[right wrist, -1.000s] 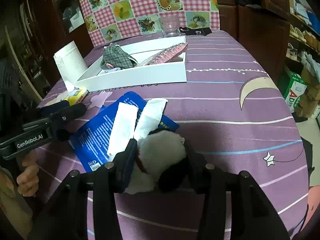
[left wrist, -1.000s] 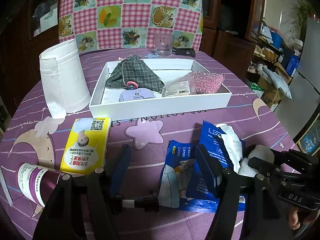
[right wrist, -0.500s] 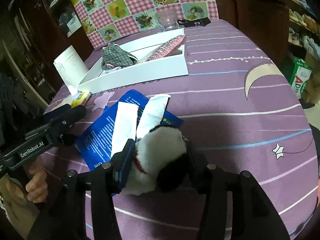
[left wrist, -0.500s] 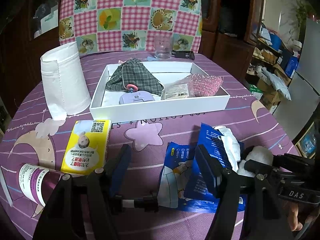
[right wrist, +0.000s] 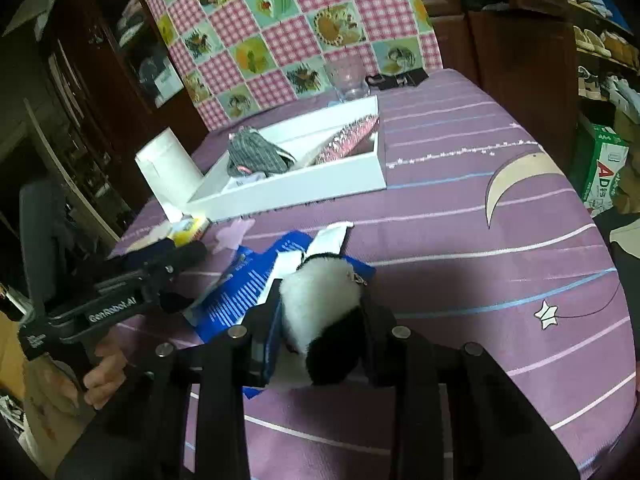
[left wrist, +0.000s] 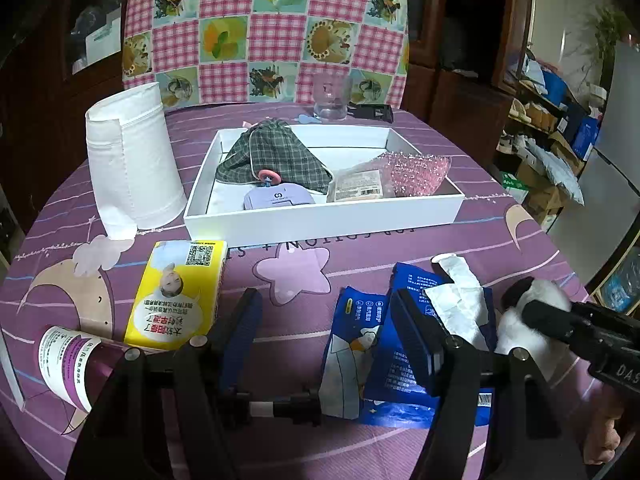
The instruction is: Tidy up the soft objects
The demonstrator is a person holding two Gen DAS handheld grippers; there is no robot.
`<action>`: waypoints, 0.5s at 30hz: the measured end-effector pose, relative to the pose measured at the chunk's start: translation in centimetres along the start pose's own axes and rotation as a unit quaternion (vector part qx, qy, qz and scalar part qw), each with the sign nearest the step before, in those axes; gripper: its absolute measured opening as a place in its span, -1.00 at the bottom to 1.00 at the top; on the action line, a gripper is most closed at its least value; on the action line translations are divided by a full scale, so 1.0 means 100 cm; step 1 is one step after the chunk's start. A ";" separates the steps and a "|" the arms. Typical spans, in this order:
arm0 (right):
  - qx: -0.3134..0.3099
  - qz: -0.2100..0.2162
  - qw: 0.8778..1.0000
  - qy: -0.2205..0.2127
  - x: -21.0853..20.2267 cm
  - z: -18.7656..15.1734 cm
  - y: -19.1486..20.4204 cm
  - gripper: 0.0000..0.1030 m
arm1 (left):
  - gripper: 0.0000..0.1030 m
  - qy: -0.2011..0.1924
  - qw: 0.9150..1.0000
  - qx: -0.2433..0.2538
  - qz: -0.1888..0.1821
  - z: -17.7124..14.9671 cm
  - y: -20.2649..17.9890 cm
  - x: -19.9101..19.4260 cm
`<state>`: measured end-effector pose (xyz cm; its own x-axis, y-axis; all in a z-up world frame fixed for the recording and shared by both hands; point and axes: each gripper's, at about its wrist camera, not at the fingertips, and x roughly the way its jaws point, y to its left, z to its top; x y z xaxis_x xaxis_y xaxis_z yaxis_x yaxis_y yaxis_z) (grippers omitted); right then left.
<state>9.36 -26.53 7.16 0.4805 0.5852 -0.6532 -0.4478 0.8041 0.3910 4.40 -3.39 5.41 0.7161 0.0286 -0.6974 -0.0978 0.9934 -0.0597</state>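
Observation:
My right gripper is shut on a black-and-white plush toy and holds it above the blue wipe packet. The toy also shows in the left wrist view. My left gripper is open and empty, low over the table, its right finger over the blue packet. A white tray at the back holds a plaid cloth pouch, a pink beaded pouch and a lilac item.
A paper roll stands left of the tray. A yellow tissue pack and a lying purple-labelled bottle are front left. A glass stands behind the tray. A checked chair back is beyond.
My right gripper has lifted the plush toy off the table and tilted. The left gripper has barely moved.

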 end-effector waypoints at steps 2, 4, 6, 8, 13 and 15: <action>0.003 0.000 1.000 -0.005 -0.002 0.001 -0.001 -0.34 | 0.30 -0.001 1.000 0.001 -0.001 0.000 -0.001 0.000; 0.006 -0.006 1.000 -0.007 -0.001 0.002 -0.001 -0.34 | 0.30 -0.003 1.000 0.004 -0.003 -0.001 -0.003 -0.001; 0.011 -0.010 1.000 -0.006 0.000 0.003 -0.003 -0.33 | 0.30 -0.005 1.000 0.007 -0.007 -0.001 -0.005 -0.002; 0.016 -0.016 1.000 -0.009 -0.001 0.003 -0.005 -0.33 | 0.30 -0.005 1.000 0.009 -0.016 -0.001 -0.007 -0.002; 0.034 -0.037 0.998 -0.025 -0.005 0.005 -0.013 -0.31 | 0.30 0.002 0.999 0.009 -0.041 -0.001 -0.011 0.000; 0.038 -0.054 0.997 -0.033 -0.007 0.006 -0.016 -0.31 | 0.30 0.010 0.998 0.005 -0.064 0.001 -0.013 0.003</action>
<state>10.24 -28.11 7.39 0.5724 0.4987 -0.6509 -0.3336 0.8668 0.3707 4.82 -4.62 5.38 0.7078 -0.1003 -0.6993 0.0000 0.9899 -0.1420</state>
